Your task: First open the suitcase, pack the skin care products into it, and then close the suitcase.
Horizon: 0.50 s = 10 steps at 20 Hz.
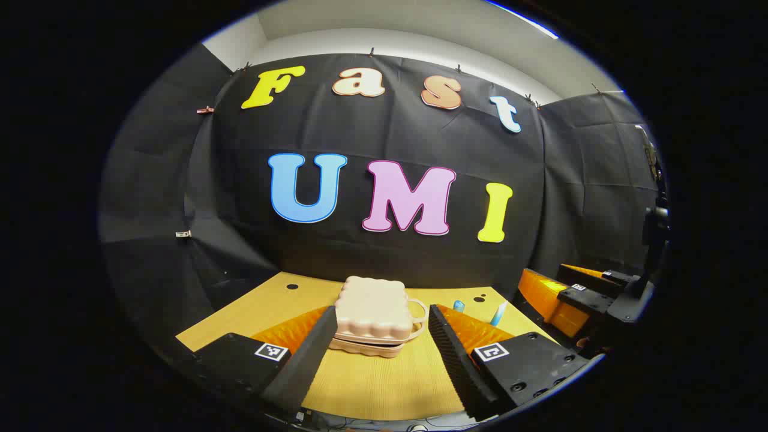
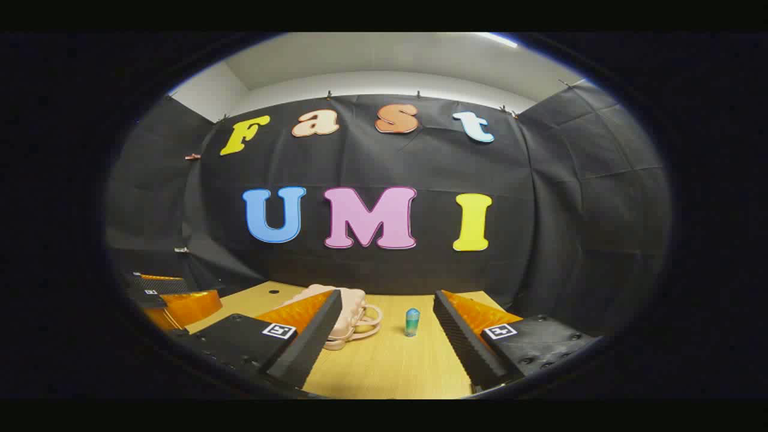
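In the left gripper view the left tongs (image 1: 379, 354) stand wide apart with nothing between them, hovering low over the near part of the table (image 1: 384, 390). Just beyond their tips lies the suitcase (image 1: 375, 315), a small pale pink case with a scalloped shell, lid down and its loop handle turned to the right. In the right gripper view the right tongs (image 2: 387, 339) are likewise spread wide and hold nothing; the suitcase (image 2: 354, 318) sits partly behind their left finger. To the right of the suitcase, well apart from it, a small blue-green skin care bottle (image 2: 412, 321) stands upright on the bare wood, framed between the fingers without touching either. In the left gripper view something blue and slim (image 1: 459, 306) peeks up behind the left tongs' right finger, right of the suitcase; what it is cannot be told. The table is light, fine-grained wood with small dark holes near its far edge behind the suitcase. Black cloth (image 2: 384, 162) walls the booth behind the suitcase and on both sides, under a pale wall and ceiling.
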Each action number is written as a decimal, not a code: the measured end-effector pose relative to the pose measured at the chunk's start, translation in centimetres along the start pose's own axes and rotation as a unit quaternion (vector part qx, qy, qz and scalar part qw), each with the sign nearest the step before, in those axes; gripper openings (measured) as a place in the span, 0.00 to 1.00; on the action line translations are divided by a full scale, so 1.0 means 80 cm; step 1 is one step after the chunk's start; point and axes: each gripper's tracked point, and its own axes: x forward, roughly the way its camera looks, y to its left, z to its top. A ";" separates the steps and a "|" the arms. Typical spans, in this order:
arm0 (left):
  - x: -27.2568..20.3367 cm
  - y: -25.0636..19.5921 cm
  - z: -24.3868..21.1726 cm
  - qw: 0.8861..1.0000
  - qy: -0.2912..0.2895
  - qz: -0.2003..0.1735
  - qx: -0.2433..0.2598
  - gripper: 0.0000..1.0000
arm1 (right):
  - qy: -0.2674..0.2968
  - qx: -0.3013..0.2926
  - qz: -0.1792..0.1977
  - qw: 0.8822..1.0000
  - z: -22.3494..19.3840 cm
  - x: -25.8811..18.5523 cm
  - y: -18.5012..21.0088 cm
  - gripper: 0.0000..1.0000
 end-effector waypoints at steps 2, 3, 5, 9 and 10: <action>-0.002 0.003 0.002 1.000 -0.001 -0.001 -0.003 0.97 | 0.003 -0.001 0.000 1.000 -0.001 -0.002 0.001 0.97; -0.004 0.004 0.007 1.000 -0.009 -0.005 0.000 0.96 | -0.004 -0.001 0.001 1.000 0.004 0.000 0.004 0.98; 0.000 0.013 0.018 1.000 -0.022 -0.002 0.020 0.96 | -0.006 -0.004 0.002 1.000 -0.001 0.004 0.008 0.98; 0.011 0.028 0.027 0.999 -0.026 0.003 0.037 0.96 | -0.004 0.011 0.000 1.000 0.003 0.014 0.014 0.97; 0.011 0.030 0.035 0.998 -0.038 0.001 0.045 0.96 | -0.012 0.002 -0.004 1.000 0.009 0.017 0.011 0.97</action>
